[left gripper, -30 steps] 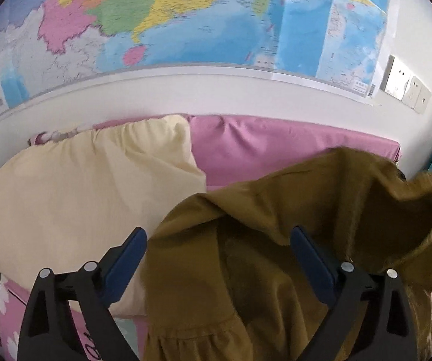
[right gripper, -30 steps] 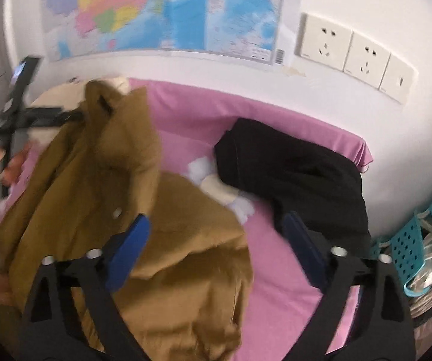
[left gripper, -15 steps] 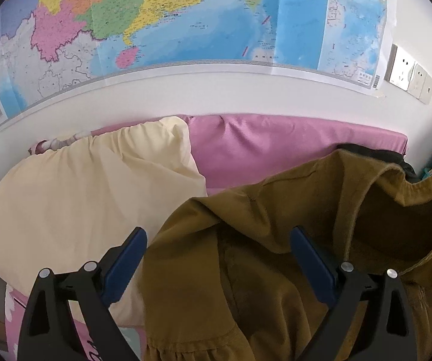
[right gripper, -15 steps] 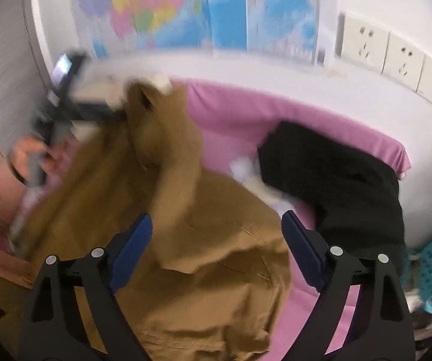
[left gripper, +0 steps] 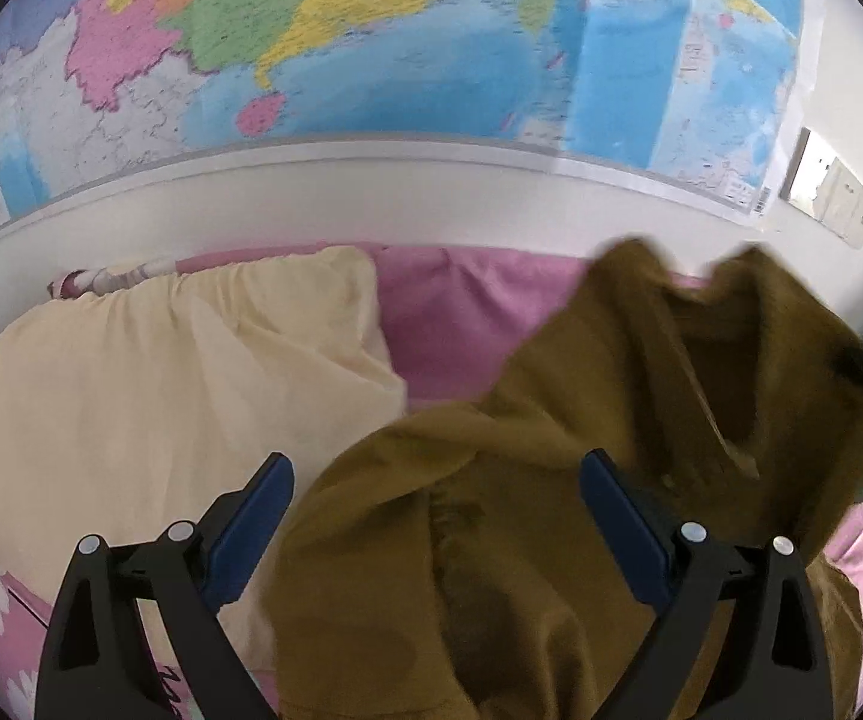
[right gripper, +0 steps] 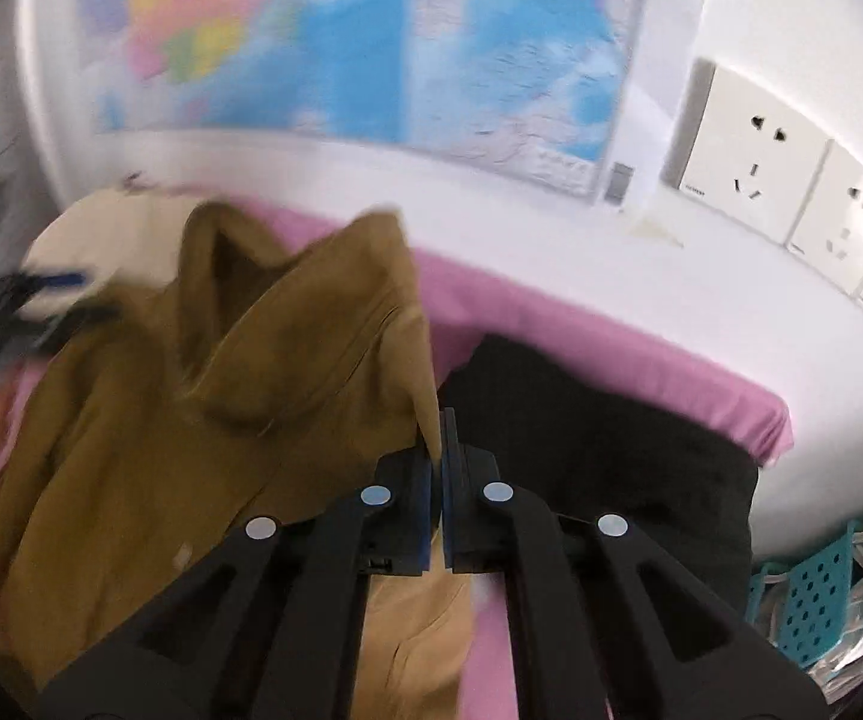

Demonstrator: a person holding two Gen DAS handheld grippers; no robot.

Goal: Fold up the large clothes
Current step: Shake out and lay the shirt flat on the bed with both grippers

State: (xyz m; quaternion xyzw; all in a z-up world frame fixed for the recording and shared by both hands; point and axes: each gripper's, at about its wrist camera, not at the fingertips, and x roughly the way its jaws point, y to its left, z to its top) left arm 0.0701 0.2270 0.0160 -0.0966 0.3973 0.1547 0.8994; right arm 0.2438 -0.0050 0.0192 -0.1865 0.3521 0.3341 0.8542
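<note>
The right tool (right gripper: pixel 439 426), wide apart half a second ago, has just closed on an edge of the olive jacket (right gripper: pixel 203 396) on the pink bed (right gripper: pixel 611 348), while the left tool (left gripper: pixel 436 480) stays open over it.

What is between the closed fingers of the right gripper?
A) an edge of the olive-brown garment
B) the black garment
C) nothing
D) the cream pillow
A: in the right wrist view the right gripper is shut on a fold of the olive-brown garment, beside the black garment.
</note>
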